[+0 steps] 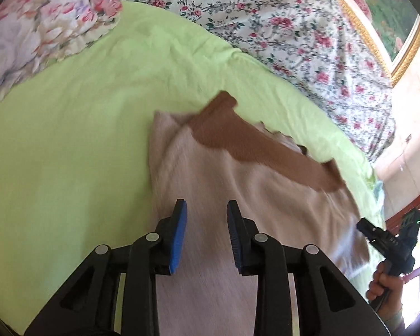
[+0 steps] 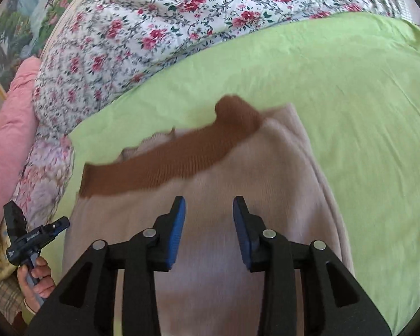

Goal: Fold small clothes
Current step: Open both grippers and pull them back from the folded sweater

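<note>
2 grippers are up over the garment, both pointing down at it with nothing in them. Your left gripper (image 1: 207, 205) has its jaws partly apart, blue pads (image 1: 179, 238) facing each other across a clear gap, only pale knit visible between and below them, no fabric pinched. Same for your right gripper (image 2: 209, 202): jaws partly apart, pads (image 2: 177, 232) bare, cloth seen through the gap but not gripped. The pinkish-beige sweater (image 1: 210, 184) lies flat on the green sheet (image 1: 70, 140), spreading from under both sets of fingers to well beyond the tips. Its brown ribbed band (image 2: 159, 165) runs across just past your right fingertips, slanting from lower left to upper right in that view; in the left wrist view the same band slants the other way, ahead of and to the right of the tips. Green sheet shows bare to the left of your left fingers and to the right of your right fingers. Floral quilt (image 2: 182, 14) sits bunched far beyond the sweater's far edge. Pink pillow (image 2: 11, 117) is far left of your right fingers. Your right hand (image 1: 383, 282) shows at the lower right edge of the left view, your left hand (image 2: 37, 280) at the lower left edge of the right view, each wrapped round a gripper handle. Both views are motion-blurred, so fine edges of the knit are soft.
</note>
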### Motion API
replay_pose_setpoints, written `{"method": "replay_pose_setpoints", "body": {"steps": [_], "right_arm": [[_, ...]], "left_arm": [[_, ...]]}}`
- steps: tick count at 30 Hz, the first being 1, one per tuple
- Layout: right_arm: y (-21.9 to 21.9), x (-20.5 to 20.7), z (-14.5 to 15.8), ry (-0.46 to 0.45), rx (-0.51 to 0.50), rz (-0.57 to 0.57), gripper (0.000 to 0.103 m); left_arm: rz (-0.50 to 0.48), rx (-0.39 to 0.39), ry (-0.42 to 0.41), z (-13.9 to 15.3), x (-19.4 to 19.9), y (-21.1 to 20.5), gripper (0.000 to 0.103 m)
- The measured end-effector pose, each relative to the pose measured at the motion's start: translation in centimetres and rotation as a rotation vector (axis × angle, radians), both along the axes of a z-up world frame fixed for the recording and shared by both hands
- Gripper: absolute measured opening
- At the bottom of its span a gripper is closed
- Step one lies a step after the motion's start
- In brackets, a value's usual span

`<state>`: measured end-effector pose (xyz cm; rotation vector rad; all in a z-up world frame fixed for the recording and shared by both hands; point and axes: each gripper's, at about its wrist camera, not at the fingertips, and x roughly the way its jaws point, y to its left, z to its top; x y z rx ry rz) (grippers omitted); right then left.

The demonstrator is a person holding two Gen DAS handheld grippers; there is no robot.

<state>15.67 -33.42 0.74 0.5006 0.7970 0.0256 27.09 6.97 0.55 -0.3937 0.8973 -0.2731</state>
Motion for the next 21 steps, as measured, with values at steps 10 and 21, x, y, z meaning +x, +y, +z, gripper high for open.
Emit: {"method": "replay_pose_setpoints", "body": {"steps": [10,21], "right_arm": [[2.1,-6.2,0.2,0.014,0.031,0.006,0.037],[4.8,-11.1,-0.5,0.024,0.036,0.014,0.046]], "left_arm": [[-0.044,-0.059,0.041,-0.4,-8.3,-1.8,0.035],[-0.040,-0.071,0.100,-1.5,-13.5,-2.2,0.038]]}}
